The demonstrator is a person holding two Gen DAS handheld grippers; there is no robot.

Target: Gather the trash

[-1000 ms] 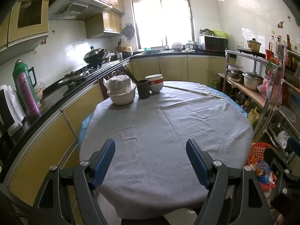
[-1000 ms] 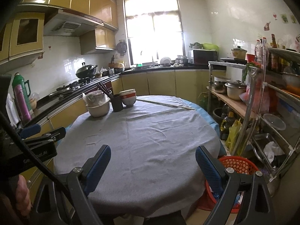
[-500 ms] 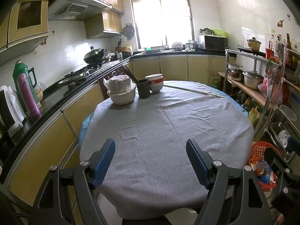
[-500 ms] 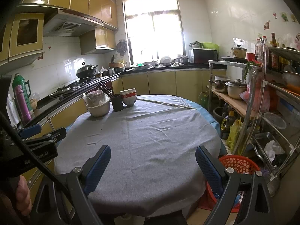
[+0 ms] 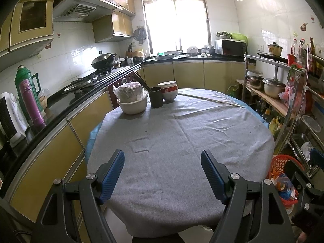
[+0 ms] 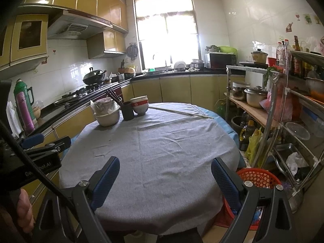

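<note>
A round table under a grey cloth (image 5: pixel 182 141) (image 6: pixel 158 147) fills both views. My left gripper (image 5: pixel 163 154) hangs open over its near edge with nothing between the blue pads. My right gripper (image 6: pixel 165 161) is also open and empty above the near edge. At the far left of the table stand a white bowl holding a bagged container (image 5: pixel 131 99) (image 6: pixel 106 112), a dark cup with chopsticks (image 5: pixel 156 99) (image 6: pixel 127 110) and stacked red-and-white bowls (image 5: pixel 169 92) (image 6: pixel 140 105). A red mesh trash basket (image 5: pixel 283 179) (image 6: pixel 257 179) with wrappers sits on the floor to the right.
A long pale stick (image 5: pixel 210 100) (image 6: pixel 180 111) lies across the far side of the table. A counter with a stove and wok (image 5: pixel 103 61) runs along the left. A metal rack with pots (image 5: pixel 273 87) (image 6: pixel 255 99) stands close on the right. A person's hand (image 6: pixel 24 208) holds the left gripper.
</note>
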